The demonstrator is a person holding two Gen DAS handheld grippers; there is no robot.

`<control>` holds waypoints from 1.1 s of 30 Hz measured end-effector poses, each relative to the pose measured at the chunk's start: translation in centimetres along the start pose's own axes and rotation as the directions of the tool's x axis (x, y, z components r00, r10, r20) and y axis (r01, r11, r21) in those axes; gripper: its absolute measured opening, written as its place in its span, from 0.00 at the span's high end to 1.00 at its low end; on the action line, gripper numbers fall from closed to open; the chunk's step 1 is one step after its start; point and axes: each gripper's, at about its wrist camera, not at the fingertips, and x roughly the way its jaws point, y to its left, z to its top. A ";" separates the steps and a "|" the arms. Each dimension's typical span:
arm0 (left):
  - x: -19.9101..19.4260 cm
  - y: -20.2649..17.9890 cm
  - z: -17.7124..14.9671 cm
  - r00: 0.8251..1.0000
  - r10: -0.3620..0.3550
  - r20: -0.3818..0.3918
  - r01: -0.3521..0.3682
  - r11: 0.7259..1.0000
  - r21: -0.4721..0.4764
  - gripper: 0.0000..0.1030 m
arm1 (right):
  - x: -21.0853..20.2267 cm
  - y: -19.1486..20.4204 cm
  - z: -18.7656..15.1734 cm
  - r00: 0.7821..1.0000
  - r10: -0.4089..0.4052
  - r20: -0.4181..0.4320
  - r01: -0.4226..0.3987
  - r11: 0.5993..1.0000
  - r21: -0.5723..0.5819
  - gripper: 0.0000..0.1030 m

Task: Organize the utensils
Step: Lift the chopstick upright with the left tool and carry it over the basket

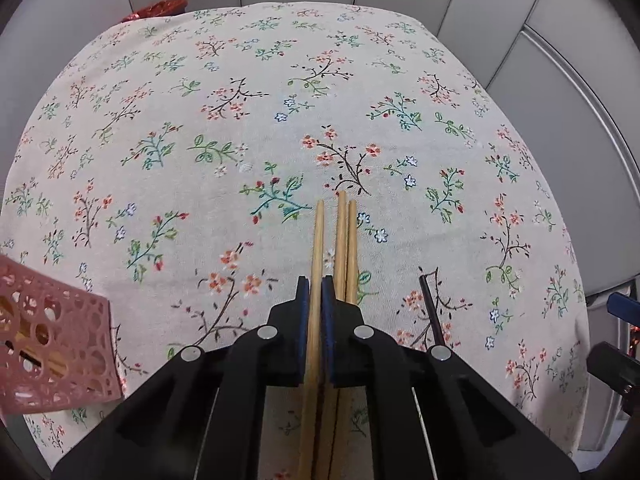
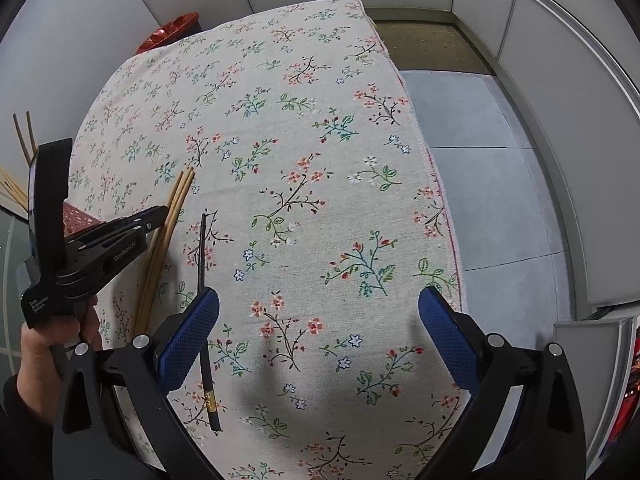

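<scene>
My left gripper [image 1: 316, 286] is shut on one wooden chopstick [image 1: 318, 248], which sticks out forward between the blue pads. Two more wooden chopsticks [image 1: 346, 248] lie on the floral tablecloth just right of it. In the right wrist view the left gripper [image 2: 158, 220] sits over the wooden chopsticks [image 2: 176, 204] at the left. A black chopstick [image 2: 202, 248] with a gold band lies on the cloth beside them, its near part under my right gripper's left finger. It also shows in the left wrist view [image 1: 431, 308]. My right gripper [image 2: 318, 320] is open and empty above the cloth.
A pink perforated basket [image 1: 60, 336] holding chopsticks stands at the table's left edge; its red rim shows in the right wrist view [image 2: 78, 216]. The floral tablecloth [image 2: 320, 160] ends at the right over a grey floor [image 2: 492, 200]. A red bin [image 2: 172, 30] stands behind the table.
</scene>
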 end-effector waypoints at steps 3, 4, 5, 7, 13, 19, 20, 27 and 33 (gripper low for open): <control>-1.4 0.3 -0.3 1.000 -0.011 0.014 0.012 1.000 -0.005 0.94 | 0.3 0.4 0.1 1.000 0.001 -0.008 -0.001 1.000 -0.001 0.07; -1.9 0.3 -0.4 1.000 -0.016 0.020 0.016 1.000 -0.003 0.94 | 0.4 0.6 0.1 1.000 0.003 -0.009 -0.003 1.000 0.000 0.07; -2.5 0.3 -0.6 0.999 -0.019 0.028 0.019 1.000 0.003 0.94 | 0.5 0.9 0.2 1.000 0.006 -0.009 -0.006 1.000 0.001 0.07; -3.6 0.2 -0.9 0.999 -0.018 0.046 0.017 1.000 0.019 0.94 | 0.6 1.6 0.4 1.000 0.016 -0.010 -0.016 1.000 0.001 0.07; -6.9 0.6 -2.4 0.996 -0.011 0.089 0.007 0.999 0.044 0.94 | 1.8 4.5 0.9 0.999 0.046 -0.022 -0.047 0.998 -0.040 0.07; -9.6 1.8 -4.2 0.993 -0.010 0.121 0.002 0.998 0.069 0.94 | 3.8 7.2 1.2 0.998 0.034 -0.052 -0.039 0.995 -0.097 0.17; -9.9 2.0 -4.5 0.992 -0.010 0.126 0.001 0.998 0.068 0.94 | 4.2 7.6 1.2 0.998 0.032 -0.059 -0.038 0.994 -0.107 0.20; -11.5 2.9 -5.2 0.989 -0.008 0.149 -0.002 0.998 0.067 0.94 | 6.3 9.3 1.3 0.993 0.043 -0.114 -0.056 0.991 -0.120 0.36; -12.1 3.2 -5.5 0.987 -0.009 0.158 -0.002 0.998 0.066 0.94 | 7.1 10.6 1.3 0.993 0.020 -0.114 -0.038 0.986 -0.162 0.39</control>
